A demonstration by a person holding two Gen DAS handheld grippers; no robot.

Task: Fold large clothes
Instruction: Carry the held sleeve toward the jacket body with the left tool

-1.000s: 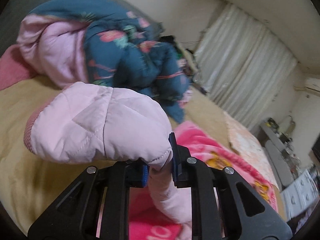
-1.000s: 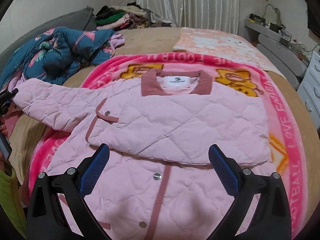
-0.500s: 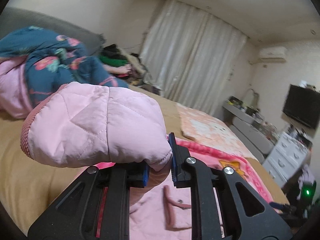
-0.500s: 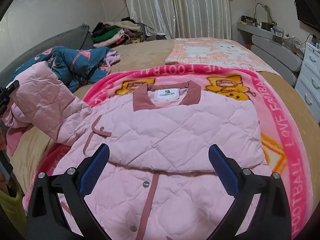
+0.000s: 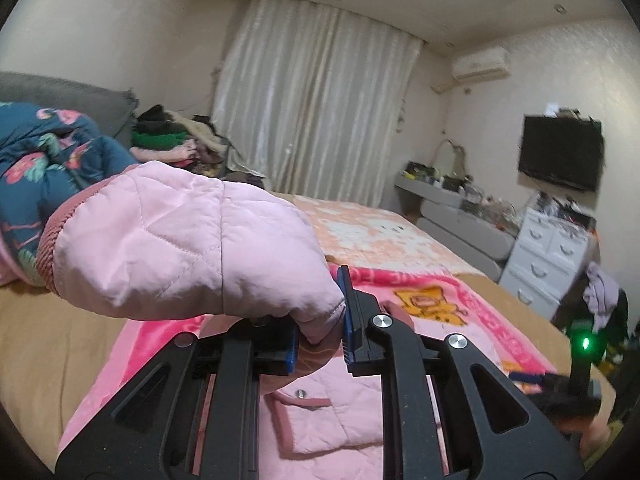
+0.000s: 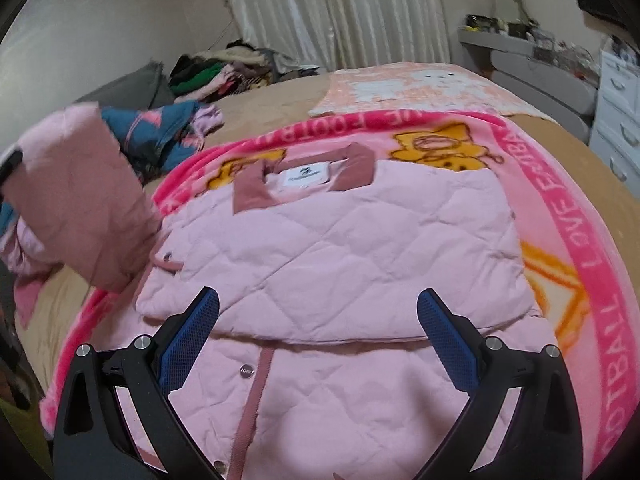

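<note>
A pink quilted jacket [image 6: 340,256] lies face up on a pink blanket [image 6: 580,240], collar toward the far side, its right half folded across the chest. My left gripper [image 5: 320,336] is shut on the jacket's left sleeve [image 5: 192,240] near the cuff, holding it lifted above the bed. In the right wrist view that raised sleeve [image 6: 80,200] hangs at the left of the jacket. My right gripper [image 6: 318,340] hovers open over the jacket's lower front, nothing between its blue pads [image 6: 188,344].
A blue floral garment [image 5: 44,152] is heaped at the left on the tan bed [image 5: 52,344]. A clothes pile [image 6: 216,72] sits by the curtains. A peach mat [image 6: 408,84] lies beyond the blanket. White drawers [image 5: 548,260] and a TV [image 5: 560,152] stand at the right.
The left gripper has carried the sleeve up and rightward over the jacket, rolling as it went. The right gripper has edged forward over the jacket, still open.
</note>
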